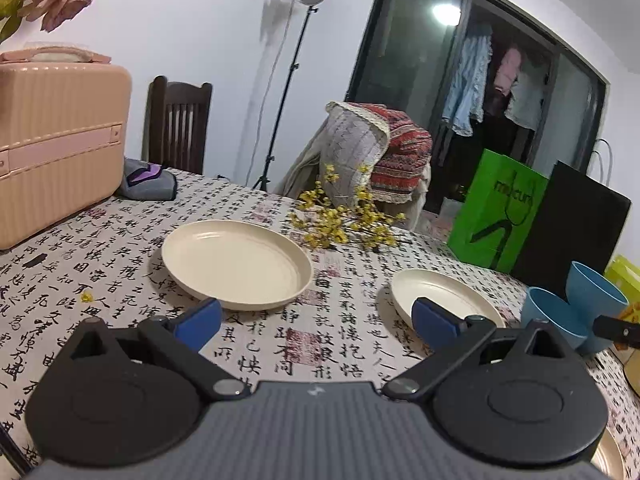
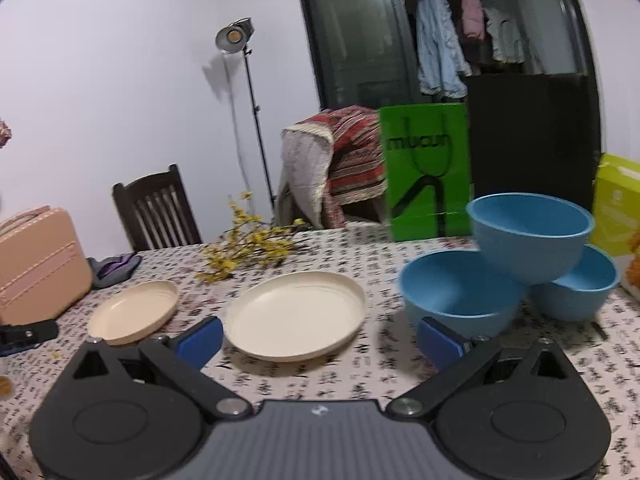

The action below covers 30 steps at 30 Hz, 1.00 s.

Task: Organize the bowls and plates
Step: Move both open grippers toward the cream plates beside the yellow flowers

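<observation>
I count two cream plates and three blue bowls on the counter (image 2: 320, 376), which is covered by a cloth printed with black characters. From my left gripper (image 1: 318, 320), its fingers spread wide with nothing between them, the larger-looking plate (image 1: 236, 264) lies far left and the second plate (image 1: 444, 300) near right, well apart. From my right gripper (image 2: 320, 340), fingers likewise apart and empty, one plate (image 2: 296, 314) sits just ahead and the other plate (image 2: 134, 312) further left. The bowls cluster at the right: the near bowl (image 2: 456, 288) and the far-right bowl (image 2: 580, 288) stand on the cloth, and the third bowl (image 2: 528, 236) rests tilted on top of both. One pink case (image 1: 60, 144) stands far left, one green bag (image 2: 426, 172) at the far edge, and yellow flower sprigs (image 1: 344, 216) lie beyond the plates.
</observation>
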Motion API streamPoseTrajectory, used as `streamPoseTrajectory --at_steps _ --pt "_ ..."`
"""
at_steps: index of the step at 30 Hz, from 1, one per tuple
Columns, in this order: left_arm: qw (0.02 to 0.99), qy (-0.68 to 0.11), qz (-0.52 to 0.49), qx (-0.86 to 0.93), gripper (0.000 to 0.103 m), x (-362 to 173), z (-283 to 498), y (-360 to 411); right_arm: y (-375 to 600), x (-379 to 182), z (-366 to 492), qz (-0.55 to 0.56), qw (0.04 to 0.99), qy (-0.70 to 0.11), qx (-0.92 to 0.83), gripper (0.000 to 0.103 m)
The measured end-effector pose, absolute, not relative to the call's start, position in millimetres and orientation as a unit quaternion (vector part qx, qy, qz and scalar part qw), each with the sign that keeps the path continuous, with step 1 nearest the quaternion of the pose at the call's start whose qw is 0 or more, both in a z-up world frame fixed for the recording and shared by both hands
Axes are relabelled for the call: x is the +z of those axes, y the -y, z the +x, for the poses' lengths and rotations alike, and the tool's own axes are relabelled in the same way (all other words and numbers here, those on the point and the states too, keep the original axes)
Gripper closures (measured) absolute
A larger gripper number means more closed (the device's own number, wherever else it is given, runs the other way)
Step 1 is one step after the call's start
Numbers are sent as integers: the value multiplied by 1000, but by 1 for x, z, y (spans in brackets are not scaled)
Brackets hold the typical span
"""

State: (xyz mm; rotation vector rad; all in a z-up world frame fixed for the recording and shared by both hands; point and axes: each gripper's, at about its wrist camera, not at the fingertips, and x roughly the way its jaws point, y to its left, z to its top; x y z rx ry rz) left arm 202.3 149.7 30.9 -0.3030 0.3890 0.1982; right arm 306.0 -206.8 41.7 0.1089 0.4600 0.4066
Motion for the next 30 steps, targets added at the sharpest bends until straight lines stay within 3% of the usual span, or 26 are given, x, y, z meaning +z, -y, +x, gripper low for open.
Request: streamPoseTrajectory --at_steps 30 --pt "954 -196 -168 155 0 40 245 -224 95 43 377 100 927 -276 233 0"
